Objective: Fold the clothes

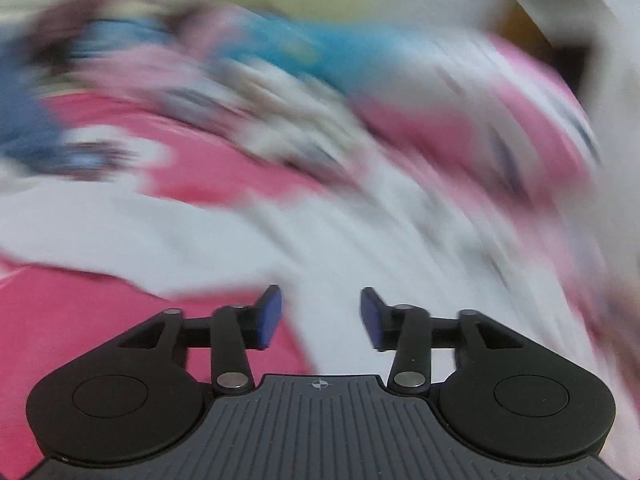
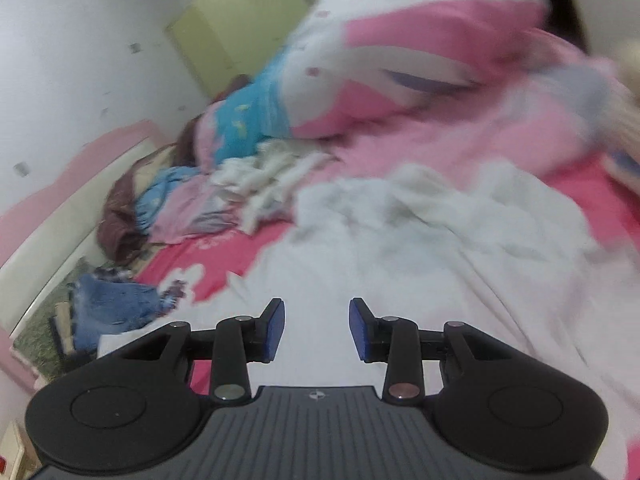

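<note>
No brand, label or readable writing shows anywhere; the left wrist view is heavily smeared by motion blur and the right wrist view is soft at its edges.

The left gripper (image 1: 321, 318) has its blue-padded fingers (image 1: 269, 316) spread apart with nothing between them. Under and ahead of it lies a white garment (image 1: 248, 236) on a pink bed sheet (image 1: 60, 320); the blur hides its outline here.

The right gripper (image 2: 317, 330) is likewise parted and empty, its blue pads (image 2: 275, 332) hanging over the same white garment (image 2: 400, 248). In this view the garment fills the lower middle of the frame, its long axis running from about 6 o'clock up toward 1 o'clock, where the cloth bunches into rumpled folds. Which end is the top of the garment cannot be told.

The pink bed sheet (image 2: 208, 256) shows at 9 o'clock of the garment. Farther toward 11 o'clock is a heap of other clothes (image 2: 192, 204): brown, light blue and pale pink pieces, with a white fringed piece beside them. A pink-and-white pillow (image 2: 400, 52) sits at 12 o'clock, and a blue denim piece (image 2: 112, 308) lies at the bed's edge near 9 o'clock.
</note>
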`<state>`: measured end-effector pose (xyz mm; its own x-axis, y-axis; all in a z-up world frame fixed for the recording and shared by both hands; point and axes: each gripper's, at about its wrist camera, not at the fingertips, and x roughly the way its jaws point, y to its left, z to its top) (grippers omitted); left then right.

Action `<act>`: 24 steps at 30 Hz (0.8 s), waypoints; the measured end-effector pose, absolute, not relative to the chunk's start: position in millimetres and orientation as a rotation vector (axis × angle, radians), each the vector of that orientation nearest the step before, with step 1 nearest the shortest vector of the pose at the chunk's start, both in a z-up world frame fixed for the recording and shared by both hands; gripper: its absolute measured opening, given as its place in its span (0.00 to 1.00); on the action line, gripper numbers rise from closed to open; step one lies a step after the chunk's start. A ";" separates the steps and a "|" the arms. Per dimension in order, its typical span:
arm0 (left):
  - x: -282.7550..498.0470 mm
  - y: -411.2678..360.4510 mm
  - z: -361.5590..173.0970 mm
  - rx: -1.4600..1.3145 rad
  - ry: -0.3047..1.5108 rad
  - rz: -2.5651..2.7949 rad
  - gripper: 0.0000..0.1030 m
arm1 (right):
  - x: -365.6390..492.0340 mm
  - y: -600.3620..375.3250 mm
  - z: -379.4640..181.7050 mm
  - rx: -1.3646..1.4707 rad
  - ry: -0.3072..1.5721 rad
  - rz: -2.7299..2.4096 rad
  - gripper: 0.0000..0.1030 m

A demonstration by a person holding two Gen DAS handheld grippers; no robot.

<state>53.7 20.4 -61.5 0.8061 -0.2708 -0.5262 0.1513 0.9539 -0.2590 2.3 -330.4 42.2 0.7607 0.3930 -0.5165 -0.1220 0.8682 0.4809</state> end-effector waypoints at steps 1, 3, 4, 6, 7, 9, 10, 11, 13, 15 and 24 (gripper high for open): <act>53.1 2.5 -63.8 -0.163 0.610 -0.278 0.51 | -8.1 -337.0 29.3 0.479 0.651 0.287 0.38; 52.0 -33.5 -68.4 -0.070 0.643 -0.380 0.59 | -23.1 -348.3 4.3 0.563 0.641 0.271 0.38; 51.4 -51.4 -70.7 -0.023 0.660 -0.430 0.62 | -27.3 -353.5 -9.6 0.612 0.633 0.258 0.38; 50.2 -87.4 -75.3 0.072 0.691 -0.531 0.67 | -35.5 -363.5 -37.1 0.706 0.614 0.228 0.38; 52.8 -103.5 -81.0 0.126 0.686 -0.552 0.67 | -39.2 -367.1 -48.0 0.736 0.614 0.217 0.38; 59.4 -132.5 -93.3 0.228 0.679 -0.581 0.69 | -46.3 -372.7 -67.6 0.780 0.615 0.200 0.38; 67.2 -145.3 -100.4 0.266 0.689 -0.586 0.73 | -48.4 -374.1 -74.7 0.788 0.619 0.193 0.38; 71.8 -148.7 -104.1 0.261 0.691 -0.583 0.80 | -50.7 -375.6 -80.6 0.789 0.622 0.187 0.38; 80.0 -152.7 -110.3 0.238 0.692 -0.575 1.00 | -53.6 -380.5 -88.6 0.792 0.617 0.170 0.38; 88.2 -156.7 -116.6 0.215 0.692 -0.567 1.00 | -54.8 -385.8 -95.0 0.796 0.615 0.151 0.38; 92.7 -152.6 -122.1 0.148 0.687 -0.581 1.00 | -56.4 -398.4 -111.8 0.832 0.608 0.126 0.38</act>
